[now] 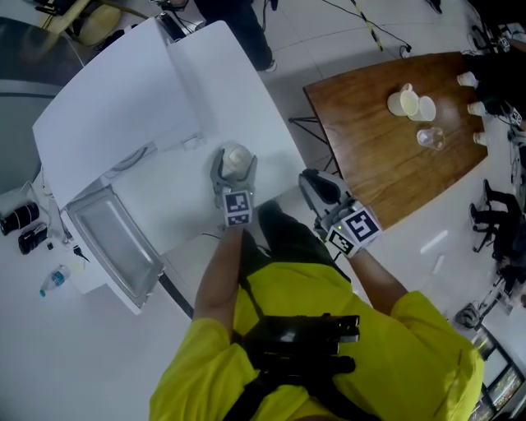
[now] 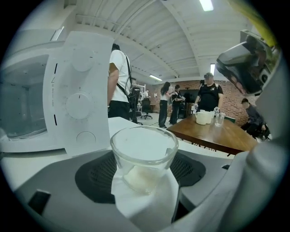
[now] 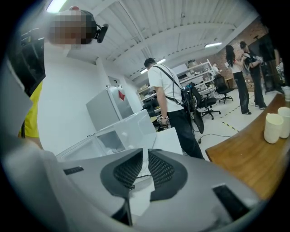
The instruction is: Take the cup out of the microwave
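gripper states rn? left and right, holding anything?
Left gripper: closed on the glass cup.
Right gripper: closed, nothing between its jaws.

bright overhead strip lights (image 2: 206, 4), soft shadows, fisheye warp with dark corners.

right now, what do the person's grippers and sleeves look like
The left gripper and right gripper are both grey moulded shells, with black mesh pads lining the jaws. Each carries a white cube printed with black square markers. The person wears a yellow short-sleeved top and a black chest harness.
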The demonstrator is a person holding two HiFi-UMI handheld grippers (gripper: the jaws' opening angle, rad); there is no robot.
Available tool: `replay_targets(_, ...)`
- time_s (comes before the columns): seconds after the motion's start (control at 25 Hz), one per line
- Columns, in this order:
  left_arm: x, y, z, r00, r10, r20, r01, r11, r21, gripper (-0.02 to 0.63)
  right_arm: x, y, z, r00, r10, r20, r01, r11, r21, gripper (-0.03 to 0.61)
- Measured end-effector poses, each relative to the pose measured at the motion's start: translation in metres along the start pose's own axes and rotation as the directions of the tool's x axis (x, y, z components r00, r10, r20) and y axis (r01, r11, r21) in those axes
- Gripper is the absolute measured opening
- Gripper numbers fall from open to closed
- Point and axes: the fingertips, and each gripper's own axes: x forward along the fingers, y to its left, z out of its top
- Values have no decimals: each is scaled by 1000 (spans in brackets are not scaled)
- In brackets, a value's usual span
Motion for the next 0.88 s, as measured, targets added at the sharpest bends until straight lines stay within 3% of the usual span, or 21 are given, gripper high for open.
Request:
replay_targets(0.16, -19, 0, 0, 1000, -17, 7, 17, 1000, -12, 356, 8, 12, 1, 1000, 23, -3, -23, 1000, -4, 43)
replay_targets(0.32, -73, 8, 20, 999, -8, 39, 8, 1000, -16, 349, 8, 30, 21, 999, 43, 24, -42, 999, -23, 43)
replay_targets(0.36, -92, 12, 32, 999, 4, 54, -3, 1000, -27, 297, 6, 35, 29, 999, 43, 32, -42, 999, -33, 43)
replay_targets(0.48, -142, 37, 93, 993, 14, 114, -12, 1000, -24, 30, 6, 47, 60, 996, 35, 87, -27, 996, -85, 6)
replay_targets(0.52, -157, 47, 118, 990, 19, 138, -17, 1000, -18, 0, 7, 52, 71, 994, 36, 107, -25, 994, -102, 6)
replay_targets(0.72, -253, 93, 227, 954, 117, 275, -91, 990, -105, 0, 0, 96, 122, 976, 101, 195, -62, 978, -198, 5)
replay_targets(0.88, -332, 133, 258, 923, 220, 315, -161, 966, -202, 0, -9, 143, 155, 952, 161, 258, -96, 964, -249, 5)
